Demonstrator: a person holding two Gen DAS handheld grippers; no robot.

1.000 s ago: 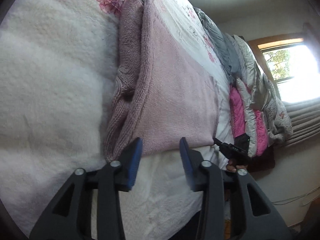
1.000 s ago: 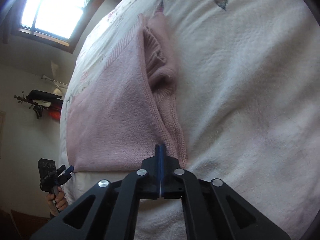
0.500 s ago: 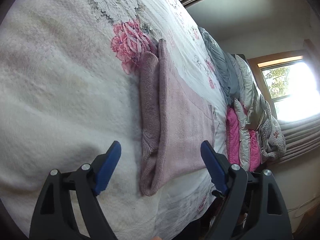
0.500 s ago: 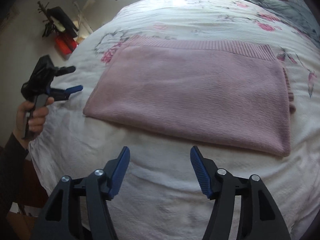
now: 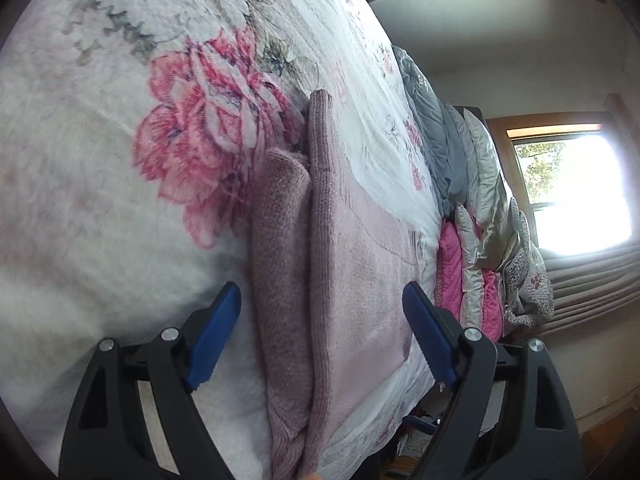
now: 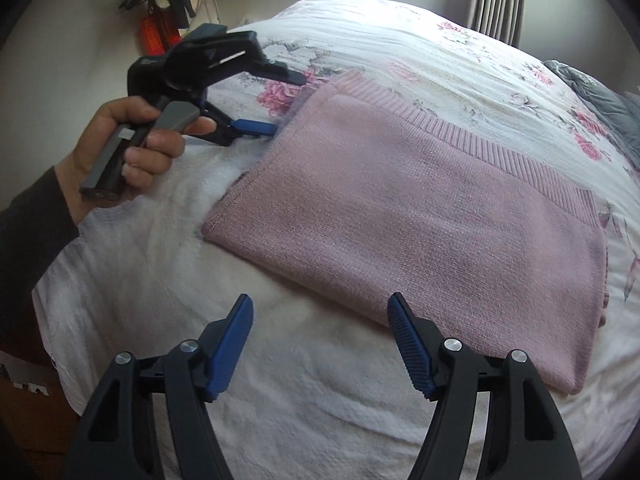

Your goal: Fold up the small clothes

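Observation:
A pink knit sweater lies folded into a flat rectangle on the floral white bedspread. My right gripper is open, hovering just off the sweater's near edge, with nothing between its fingers. A hand holds my left gripper open at the sweater's left end. In the left wrist view the sweater runs away from me edge-on, its folded layers showing. My left gripper spreads wide around that end, holding nothing.
Pillows and quilts in pink, grey and silver are piled along the bed's far side below a bright window. A grey blanket lies at the right. A red object stands by the wall, and the bed edge drops off at the left.
The right gripper, shut at the sweater's edge a second ago, has opened and drawn back. The left gripper has opened wider and moved in around the sweater's end.

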